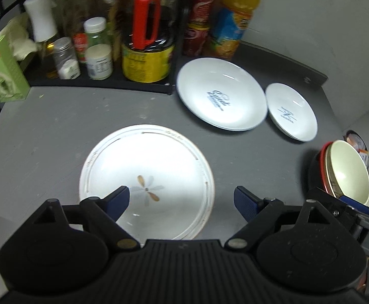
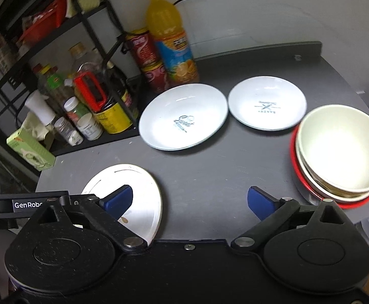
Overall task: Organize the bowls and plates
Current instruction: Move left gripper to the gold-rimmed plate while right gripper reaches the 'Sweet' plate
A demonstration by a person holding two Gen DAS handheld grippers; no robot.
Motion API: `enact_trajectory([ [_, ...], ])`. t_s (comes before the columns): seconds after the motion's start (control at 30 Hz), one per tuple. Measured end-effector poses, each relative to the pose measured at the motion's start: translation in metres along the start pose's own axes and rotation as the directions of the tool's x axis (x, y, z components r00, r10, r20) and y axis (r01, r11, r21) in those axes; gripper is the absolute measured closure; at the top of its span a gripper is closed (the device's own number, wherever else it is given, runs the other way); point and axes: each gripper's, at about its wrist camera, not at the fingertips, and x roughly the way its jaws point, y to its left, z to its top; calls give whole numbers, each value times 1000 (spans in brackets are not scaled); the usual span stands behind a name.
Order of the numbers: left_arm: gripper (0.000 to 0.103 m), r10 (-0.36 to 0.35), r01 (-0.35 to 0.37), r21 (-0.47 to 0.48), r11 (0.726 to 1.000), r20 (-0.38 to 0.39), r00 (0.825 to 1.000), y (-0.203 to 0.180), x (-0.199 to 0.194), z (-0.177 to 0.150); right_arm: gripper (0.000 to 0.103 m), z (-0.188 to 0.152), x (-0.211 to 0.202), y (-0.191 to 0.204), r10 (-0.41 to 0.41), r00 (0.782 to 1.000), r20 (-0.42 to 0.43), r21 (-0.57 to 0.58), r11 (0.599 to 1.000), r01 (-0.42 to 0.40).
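Note:
A white plate with a flower motif (image 1: 148, 177) lies on the grey table (image 1: 45, 131) just ahead of my left gripper (image 1: 181, 201), which is open and empty above its near edge. Behind it lie a large white "Sweet" plate (image 1: 220, 96) and a smaller white plate (image 1: 292, 111). A stack of cream bowls in a red bowl (image 1: 346, 172) stands at the right. In the right wrist view my right gripper (image 2: 190, 202) is open and empty over the bare table (image 2: 204, 172), between the flower plate (image 2: 136, 190) and the bowl stack (image 2: 339, 149). The "Sweet" plate (image 2: 184, 116) and small plate (image 2: 266, 103) lie beyond.
A black rack (image 1: 100, 82) with jars, spice bottles and a yellow can (image 1: 146, 63) stands at the back left. A green tissue box (image 1: 1, 73) sits at the table's left edge. An orange juice bottle (image 2: 171, 40) and red cans (image 2: 148, 60) stand by the wall.

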Motion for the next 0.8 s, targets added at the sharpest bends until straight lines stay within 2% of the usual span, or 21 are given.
enact_trajectory([
  [0.37,15,47,-47,-98,994,-7,999,26,10,14,4,20,28,16,47,998,-33,-60,997,-49],
  [0.8,15,75,-80,-225,971,-33,997,25,42,50,4,65,75,-4,61,994,-88,-86,994,-69],
])
